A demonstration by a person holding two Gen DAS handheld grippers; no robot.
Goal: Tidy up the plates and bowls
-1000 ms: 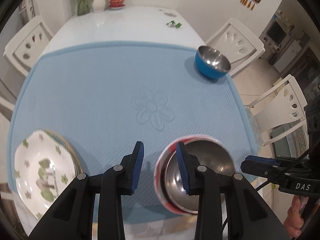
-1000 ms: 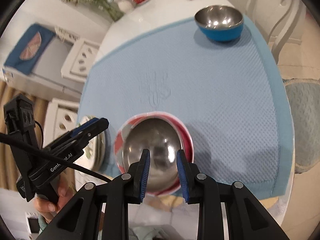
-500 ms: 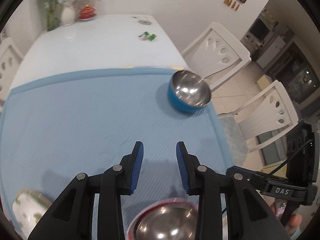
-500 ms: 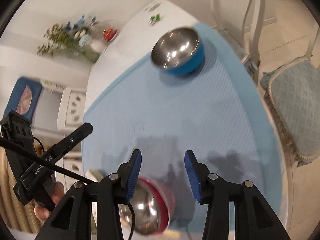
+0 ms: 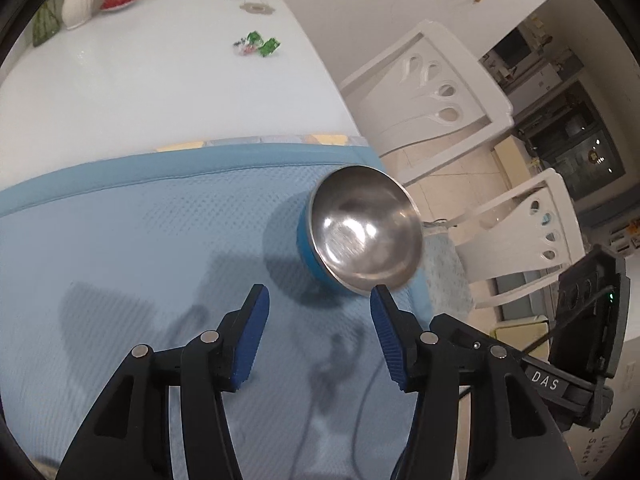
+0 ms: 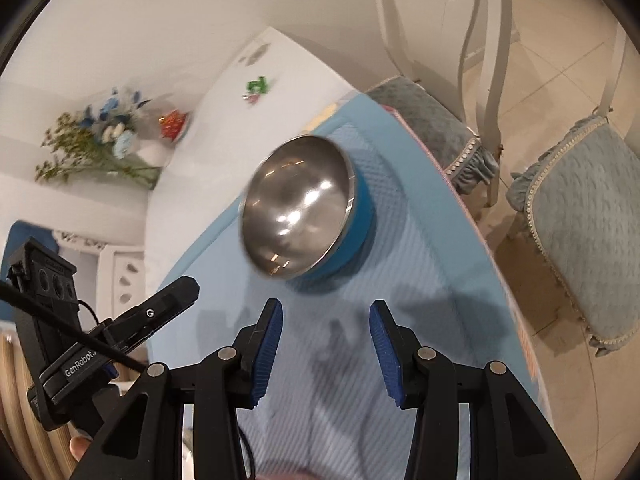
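A steel bowl with a blue outside [image 5: 364, 232] stands upright on the blue mat [image 5: 140, 248], near the mat's far right corner. My left gripper [image 5: 319, 300] hangs just short of it. Its jaws are opening with nothing between them, and the right fingertip [image 5: 380, 304] lies close under the bowl's rim. In the right wrist view the same blue bowl [image 6: 298, 208] sits ahead of my right gripper [image 6: 326, 312]. That gripper is open and empty, a short way from the bowl.
The mat's right edge [image 6: 472, 216] and the table's edge run close beside the bowl. White chairs [image 5: 432, 92] with cushioned seats [image 6: 588, 220] stand beyond. On the bare white tabletop are green sweets [image 5: 258, 45], a white vase [image 5: 78, 2] and flowers [image 6: 100, 136].
Both grippers have left the red-rimmed stacked bowls and the flowered plate and moved up to the blue bowl. Both pairs of jaws stand wider. The plate and stack are out of view.
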